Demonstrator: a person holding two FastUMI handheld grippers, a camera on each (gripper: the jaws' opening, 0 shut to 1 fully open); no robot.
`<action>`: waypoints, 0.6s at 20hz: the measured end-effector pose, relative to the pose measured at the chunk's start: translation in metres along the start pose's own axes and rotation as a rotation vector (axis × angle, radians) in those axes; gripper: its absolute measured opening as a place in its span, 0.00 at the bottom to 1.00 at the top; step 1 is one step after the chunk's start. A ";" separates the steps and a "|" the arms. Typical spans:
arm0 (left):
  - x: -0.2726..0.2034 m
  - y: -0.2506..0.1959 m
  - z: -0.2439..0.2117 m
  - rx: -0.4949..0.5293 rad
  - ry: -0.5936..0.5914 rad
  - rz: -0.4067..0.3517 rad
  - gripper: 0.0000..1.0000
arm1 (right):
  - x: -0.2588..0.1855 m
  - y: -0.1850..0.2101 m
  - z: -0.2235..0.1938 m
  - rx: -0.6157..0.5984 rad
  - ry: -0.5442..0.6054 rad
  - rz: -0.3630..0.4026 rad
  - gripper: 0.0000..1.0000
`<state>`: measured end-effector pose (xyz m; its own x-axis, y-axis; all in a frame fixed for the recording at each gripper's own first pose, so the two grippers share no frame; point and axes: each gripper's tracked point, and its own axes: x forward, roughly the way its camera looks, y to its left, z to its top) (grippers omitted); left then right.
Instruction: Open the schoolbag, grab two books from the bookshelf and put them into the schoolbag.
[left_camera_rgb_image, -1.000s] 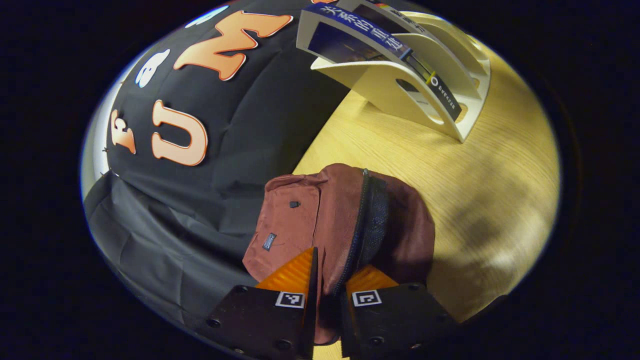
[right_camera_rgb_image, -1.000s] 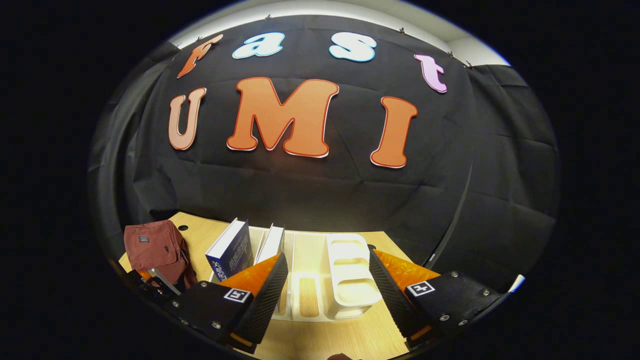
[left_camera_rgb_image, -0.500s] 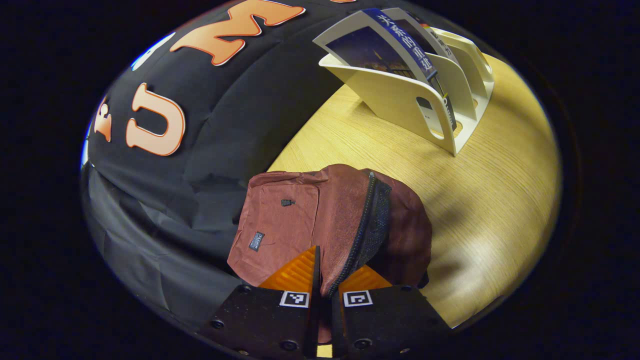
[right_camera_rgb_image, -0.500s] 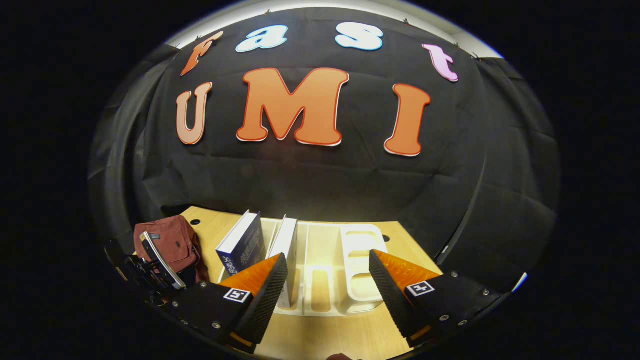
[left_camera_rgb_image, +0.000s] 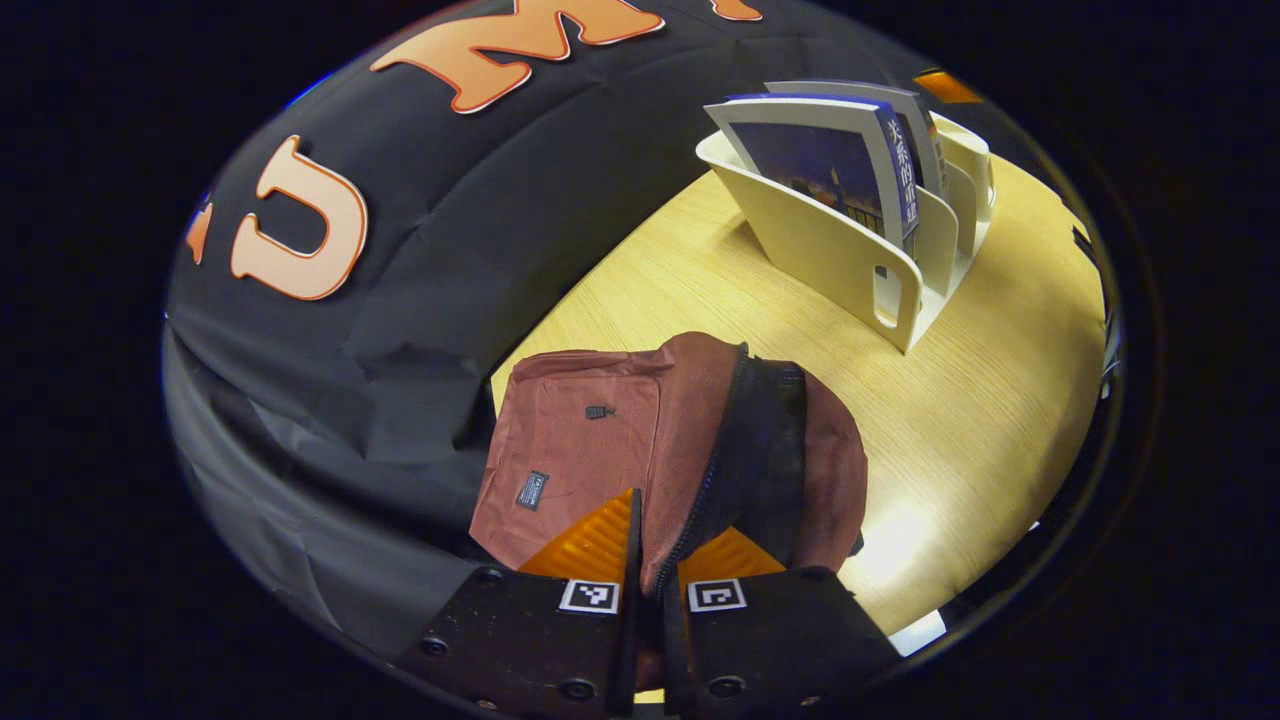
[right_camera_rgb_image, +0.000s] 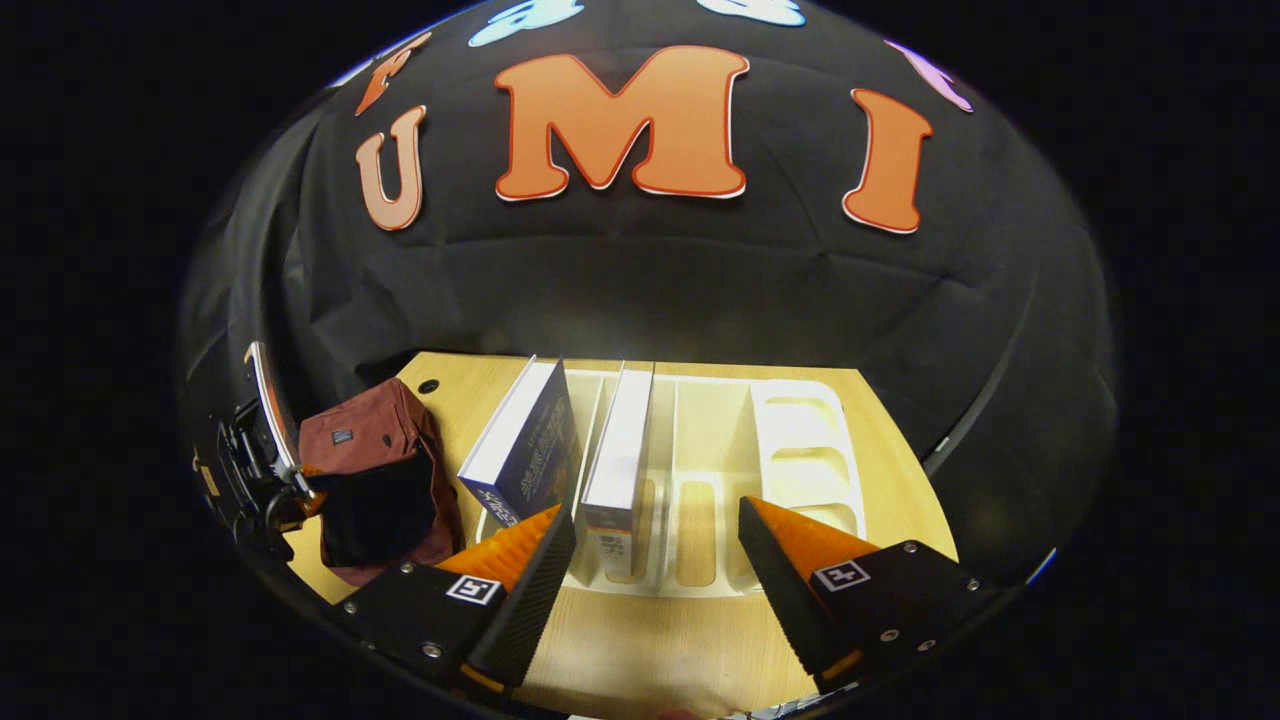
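The maroon schoolbag (left_camera_rgb_image: 580, 440) lies on the wooden table, its zipper parted over a dark opening (left_camera_rgb_image: 770, 440). My left gripper (left_camera_rgb_image: 655, 550) is shut on the bag's front flap at the zipper edge. The cream bookshelf (left_camera_rgb_image: 830, 255) stands beyond it and holds a blue book (left_camera_rgb_image: 820, 160) with a second book (left_camera_rgb_image: 928, 125) behind. In the right gripper view, my right gripper (right_camera_rgb_image: 655, 555) hangs open just in front of the bookshelf (right_camera_rgb_image: 800, 440). The blue book (right_camera_rgb_image: 535, 450) and a white book (right_camera_rgb_image: 620, 445) lean in its left slots. The schoolbag (right_camera_rgb_image: 370, 445) sits to the left, and the left gripper (right_camera_rgb_image: 255, 450) holds its edge.
The wooden table (left_camera_rgb_image: 960, 420) has bare surface between bag and shelf and in front of the shelf (right_camera_rgb_image: 640, 650). The black cloth wall (right_camera_rgb_image: 640, 290) runs close behind the table. The shelf's right slots stand without books.
The bag's opening has spread wider under the left gripper's pull. My right gripper has moved forward and tipped down toward the bookshelf, which now looks nearer and larger.
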<state>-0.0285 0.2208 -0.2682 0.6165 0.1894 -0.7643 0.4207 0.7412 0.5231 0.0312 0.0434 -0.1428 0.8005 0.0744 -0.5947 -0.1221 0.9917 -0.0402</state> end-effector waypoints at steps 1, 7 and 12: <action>-0.002 0.007 0.003 -0.008 -0.004 -0.018 0.11 | 0.002 0.004 0.003 -0.006 0.025 0.014 0.98; -0.016 0.039 0.017 -0.084 -0.004 -0.101 0.12 | 0.029 0.028 0.018 -0.023 0.193 0.073 0.98; -0.017 0.049 0.021 -0.067 -0.003 -0.155 0.13 | 0.046 0.068 0.035 -0.021 0.301 0.148 0.98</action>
<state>-0.0043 0.2409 -0.2218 0.5495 0.0676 -0.8327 0.4657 0.8028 0.3724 0.0802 0.1180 -0.1452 0.5640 0.1801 -0.8059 -0.2386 0.9698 0.0498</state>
